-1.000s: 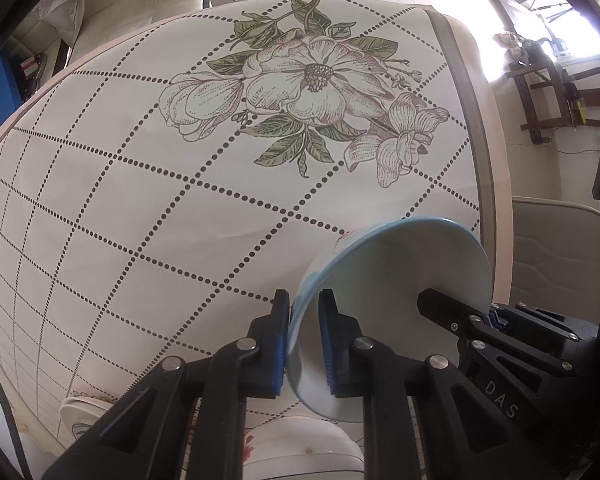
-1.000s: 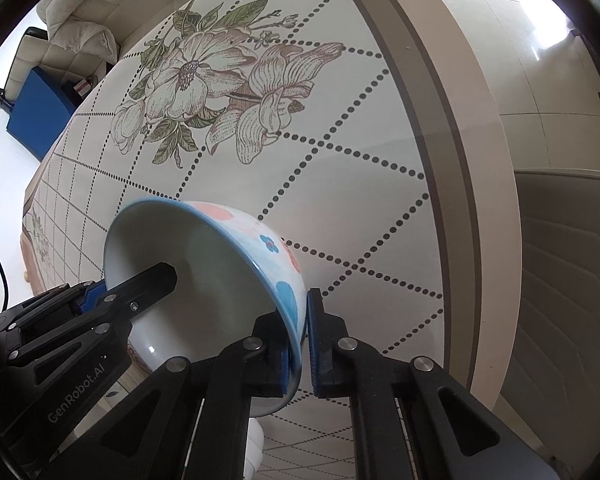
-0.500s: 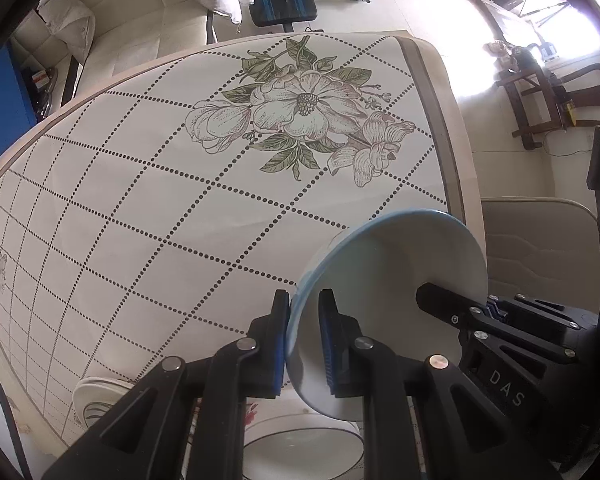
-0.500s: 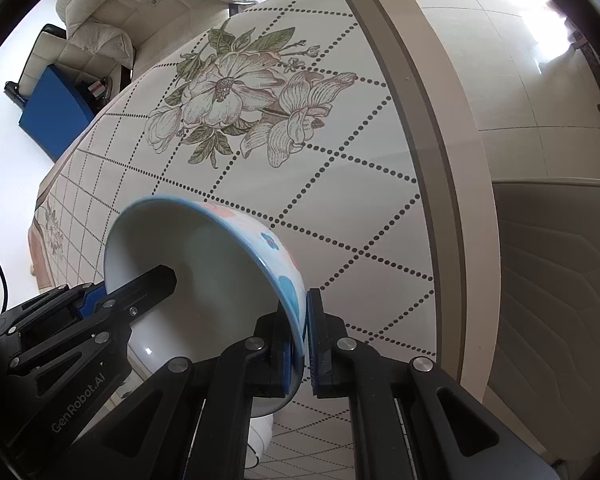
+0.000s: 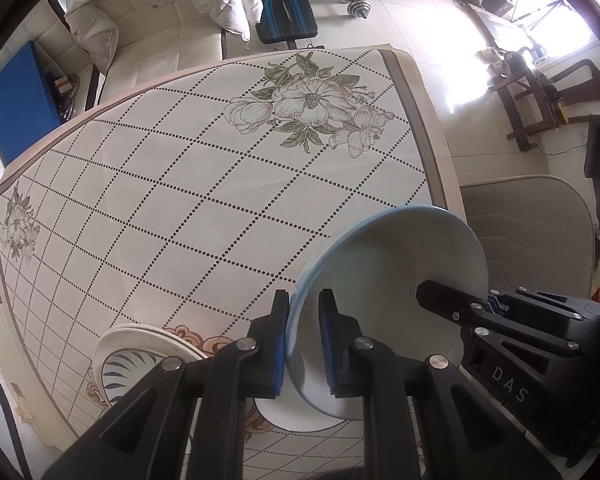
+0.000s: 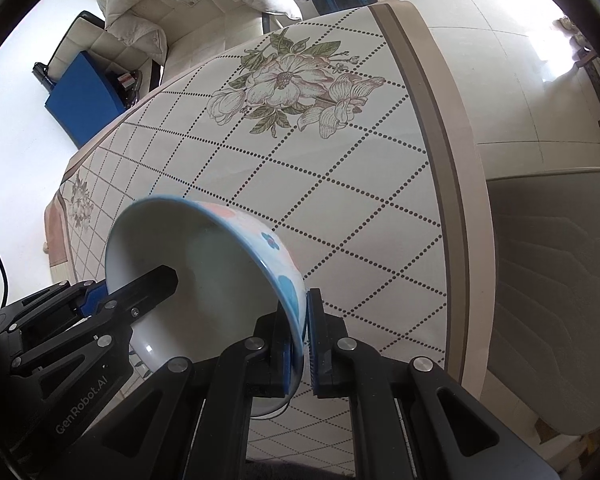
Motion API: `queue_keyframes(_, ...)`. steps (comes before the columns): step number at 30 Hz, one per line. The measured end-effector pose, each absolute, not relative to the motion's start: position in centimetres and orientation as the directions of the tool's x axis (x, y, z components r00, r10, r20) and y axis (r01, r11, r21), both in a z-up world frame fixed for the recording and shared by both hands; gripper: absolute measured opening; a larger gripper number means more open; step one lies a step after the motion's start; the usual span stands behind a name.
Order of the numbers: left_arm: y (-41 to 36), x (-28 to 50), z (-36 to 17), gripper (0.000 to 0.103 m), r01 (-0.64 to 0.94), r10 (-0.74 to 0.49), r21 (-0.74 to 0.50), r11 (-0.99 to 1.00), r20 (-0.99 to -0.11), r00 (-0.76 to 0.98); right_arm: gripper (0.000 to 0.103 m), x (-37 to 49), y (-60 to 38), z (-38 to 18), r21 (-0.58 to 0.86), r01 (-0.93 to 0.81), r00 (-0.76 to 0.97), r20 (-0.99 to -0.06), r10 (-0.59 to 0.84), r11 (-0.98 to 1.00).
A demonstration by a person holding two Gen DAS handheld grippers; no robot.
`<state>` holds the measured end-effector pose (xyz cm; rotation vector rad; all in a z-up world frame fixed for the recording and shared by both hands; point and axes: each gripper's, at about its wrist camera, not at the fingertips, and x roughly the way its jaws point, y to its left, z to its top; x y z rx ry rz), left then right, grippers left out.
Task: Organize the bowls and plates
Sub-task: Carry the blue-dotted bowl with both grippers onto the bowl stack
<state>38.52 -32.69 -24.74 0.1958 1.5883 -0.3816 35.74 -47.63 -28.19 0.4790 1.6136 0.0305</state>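
Observation:
One bowl (image 5: 400, 276), white inside with a blue rim, hangs tilted above the table, and both grippers hold it. My left gripper (image 5: 304, 300) is shut on its near rim. A finger of the right gripper (image 5: 452, 304) reaches into the bowl from the right. In the right wrist view the bowl (image 6: 220, 264) shows pink and blue spots outside. My right gripper (image 6: 300, 304) is shut on that spotted rim, and the left gripper's finger (image 6: 148, 284) lies inside. Below sit a blue-leaf plate (image 5: 128, 360) and a white dish (image 5: 296, 420).
The table (image 5: 180, 200) wears a dotted-grid cloth with flower prints. A padded chair (image 5: 532, 232) stands at its right edge. Beyond the far edge are a sofa with pillows (image 5: 160, 8), a weight bench (image 5: 284, 4), dumbbells (image 5: 356, 0) and a blue board (image 5: 16, 108).
Both grippers have risen with the bowl held between them. The table looks further away, and the plates beneath have come into the left wrist view.

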Motion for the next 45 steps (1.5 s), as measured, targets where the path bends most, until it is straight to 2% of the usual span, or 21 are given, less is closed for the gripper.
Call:
queue_keyframes(9,-30.0,34.8,-24.9,0.013,0.339,-0.101,-0.123,0.933,-0.991,-0.083,0.008,31.8,-45.0,-27.3,0.305,0.265,-0.038,-0.945,0.326,0.915)
queue_keyframes(22,-27.3,31.4,-28.7,0.013,0.304,-0.069,-0.117,0.945,-0.984,-0.164,0.008,28.2,-41.8,-31.2,0.301,0.253,-0.123,-0.933,0.339,0.919)
queue_keyframes(45,-26.8,31.5,-31.6,0.013,0.274,-0.061,-0.126,0.953,-0.970,-0.236,0.008,28.4,-40.6,-34.6,0.267,0.261,-0.188,-0.929,0.320,0.928)
